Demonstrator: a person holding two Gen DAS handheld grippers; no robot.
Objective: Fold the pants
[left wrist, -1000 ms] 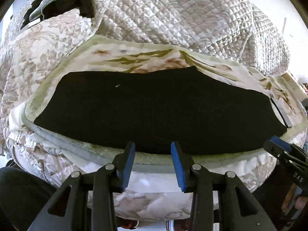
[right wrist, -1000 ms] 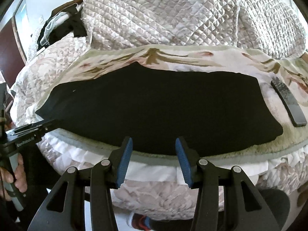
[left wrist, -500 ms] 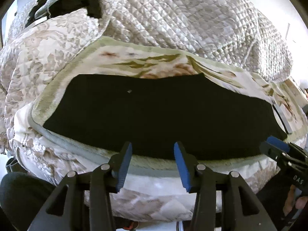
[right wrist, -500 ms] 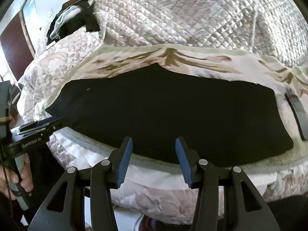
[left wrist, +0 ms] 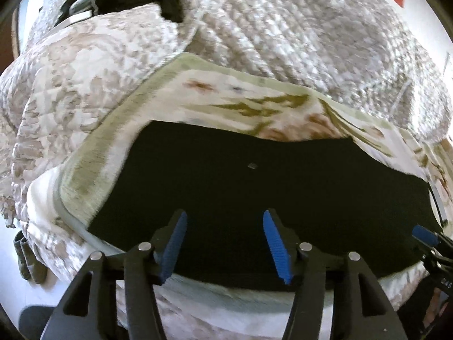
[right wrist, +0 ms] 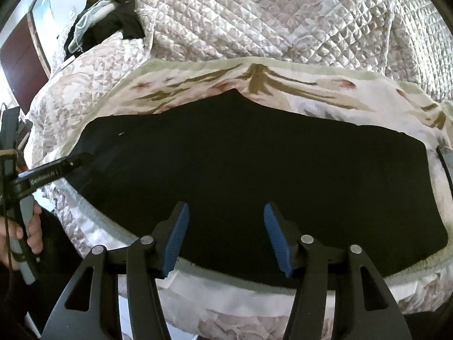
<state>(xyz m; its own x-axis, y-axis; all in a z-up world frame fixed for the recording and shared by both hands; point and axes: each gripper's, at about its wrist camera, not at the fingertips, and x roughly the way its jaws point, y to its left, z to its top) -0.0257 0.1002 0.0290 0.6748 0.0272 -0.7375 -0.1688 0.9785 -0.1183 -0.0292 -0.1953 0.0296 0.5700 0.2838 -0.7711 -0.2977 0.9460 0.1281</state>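
Black pants (left wrist: pixel 254 192) lie flat across a floral blanket (left wrist: pixel 215 96) on the bed, also in the right wrist view (right wrist: pixel 254 170). My left gripper (left wrist: pixel 225 243) is open and empty, over the near edge of the pants toward their left part. My right gripper (right wrist: pixel 225 238) is open and empty, over the near edge toward the middle. The left gripper also shows in the right wrist view (right wrist: pixel 70 163) at the pants' left end. The right gripper's blue tip shows at the right edge of the left wrist view (left wrist: pixel 424 235).
A quilted cover (right wrist: pixel 283 19) is heaped behind the blanket. Dark and grey clothes (right wrist: pixel 107 19) lie at the back left. A dark remote (right wrist: pixel 447 164) lies on the blanket right of the pants. The bed's edge (right wrist: pixel 226 294) drops off below the grippers.
Both grippers have moved forward and a little left, from off the bed's edge to over the near edge of the pants. Both stay open. The pants have not moved.
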